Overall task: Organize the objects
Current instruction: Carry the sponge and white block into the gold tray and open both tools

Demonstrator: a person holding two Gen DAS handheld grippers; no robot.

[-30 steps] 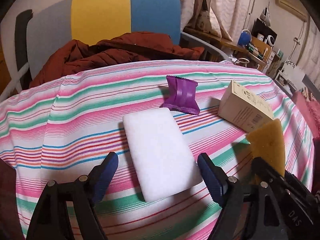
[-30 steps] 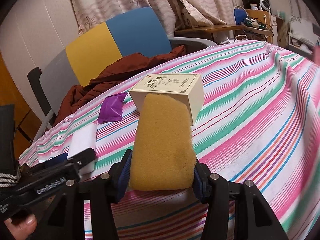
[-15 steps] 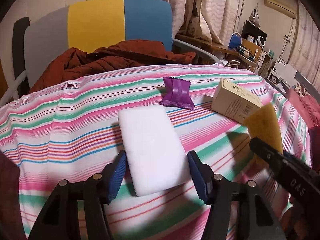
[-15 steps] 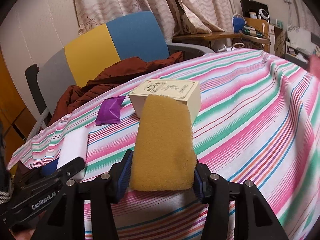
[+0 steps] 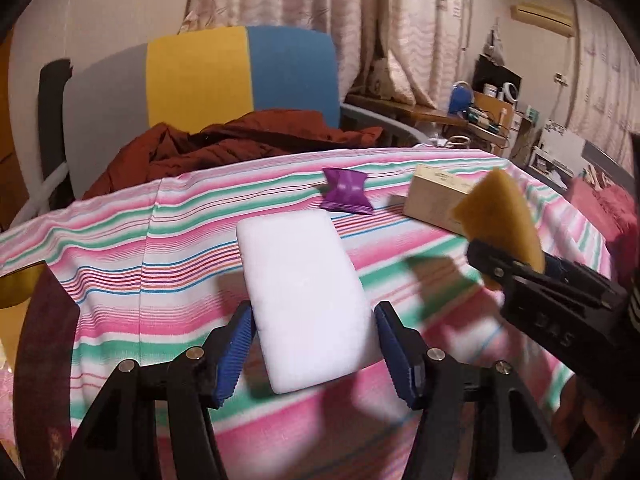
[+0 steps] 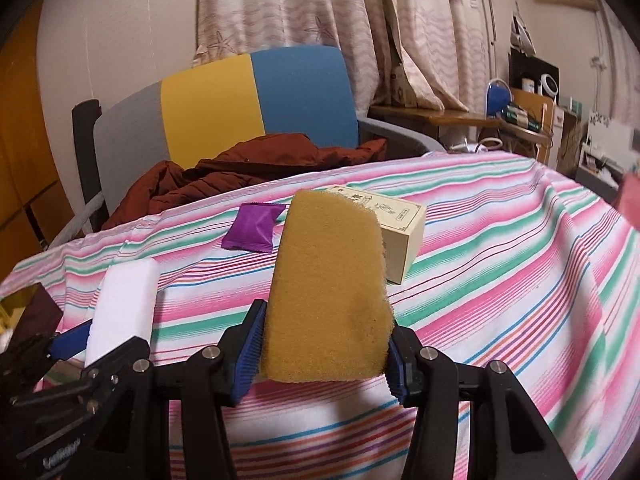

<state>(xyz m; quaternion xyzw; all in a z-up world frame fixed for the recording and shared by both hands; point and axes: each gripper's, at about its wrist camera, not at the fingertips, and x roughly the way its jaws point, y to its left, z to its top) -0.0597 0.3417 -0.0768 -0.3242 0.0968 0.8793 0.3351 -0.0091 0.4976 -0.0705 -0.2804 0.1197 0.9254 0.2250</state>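
My left gripper (image 5: 314, 354) is shut on a white sponge (image 5: 304, 292) and holds it above the striped tablecloth (image 5: 120, 264). My right gripper (image 6: 324, 356) is shut on a yellow sponge (image 6: 328, 296), lifted off the cloth. The yellow sponge also shows in the left wrist view (image 5: 502, 220), and the white sponge in the right wrist view (image 6: 126, 304). A purple sachet (image 5: 347, 196) and a beige carton box (image 5: 434, 196) lie on the cloth further back; they also show in the right wrist view, sachet (image 6: 254, 227) and box (image 6: 400, 228).
A chair with grey, yellow and blue panels (image 5: 224, 76) stands behind the table with a rust-red jacket (image 5: 224, 140) on it. Shelves with clutter (image 5: 492, 108) stand at the back right. A pink cushion (image 5: 608, 208) lies at the right.
My left gripper closed on the white sponge and lifted it off the cloth. My right gripper rose with the yellow sponge still in it.
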